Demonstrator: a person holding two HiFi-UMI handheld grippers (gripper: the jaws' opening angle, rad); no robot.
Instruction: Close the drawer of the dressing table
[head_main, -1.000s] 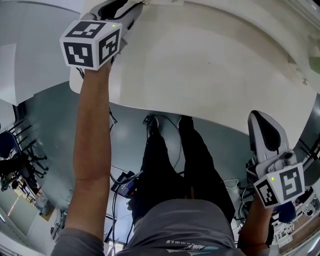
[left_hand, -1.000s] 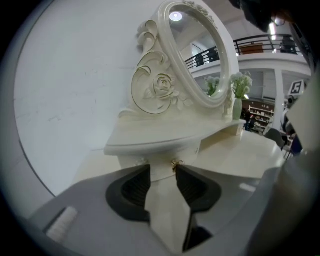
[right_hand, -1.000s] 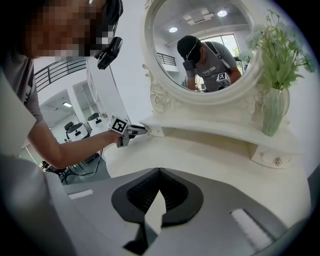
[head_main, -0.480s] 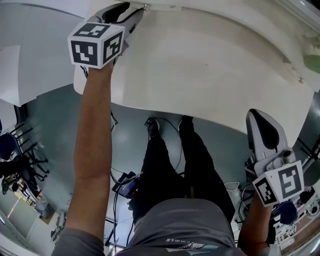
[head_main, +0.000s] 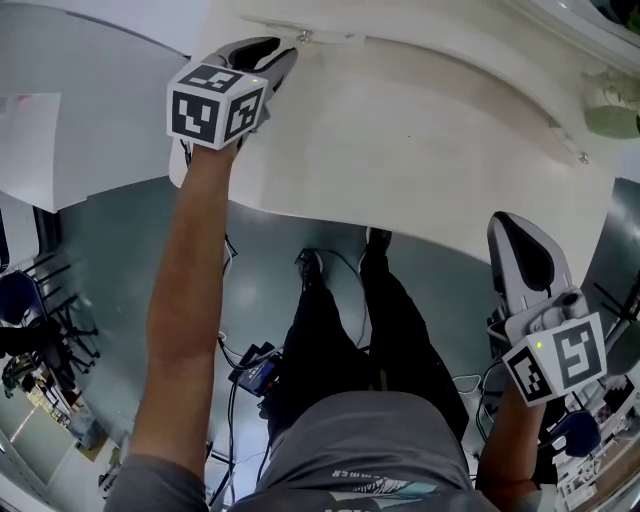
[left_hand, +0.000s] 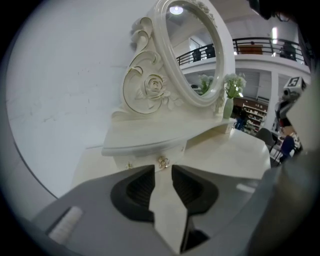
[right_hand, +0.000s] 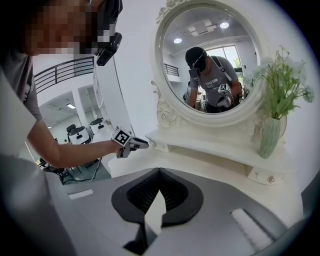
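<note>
**Desk:** Head view first. Where are we?

**Me:** My left tool (head_main: 280, 52) is reached out to the far left over the tabletop (head_main: 430, 130). Its tips are just short of a small metal knob (head_main: 303, 37) at the far edge. My left forearm (head_main: 185, 290) is stretched nearly straight, with the tool tipped forward and down. The right tool (head_main: 512, 228) hangs off the near-right edge of the tabletop and touches nothing. I read it as idle.

**Desk:** Left gripper view?

**Me:** The jaws are apart but closing, with only bare tabletop between them. The knob sits just beyond the tips and is not gripped. The drawer (left_hand: 150, 152) is under the left end of the shelf (left_hand: 150, 135), below the mirror (left_hand: 192, 50). Its front looks flush with the casing around it. I judge it shut, or all but shut.

**Desk:** Right gripper view?

**Me:** The jaws are together at the tips and nothing is in them. This tool looks across the tabletop toward the mirror, with a vase (right_hand: 270, 137) of flowers at the far right. From here I can see the left tool's (right_hand: 144, 144) nose right beside the left drawer unit. I cannot tell whether it is touching.

**Desk:** What's left?

**Me:** Little, by my reckoning. It may need one last nudge on the front if any gap remains. After that I draw the left arm back off the tabletop. The right arm has no part in this.
</note>
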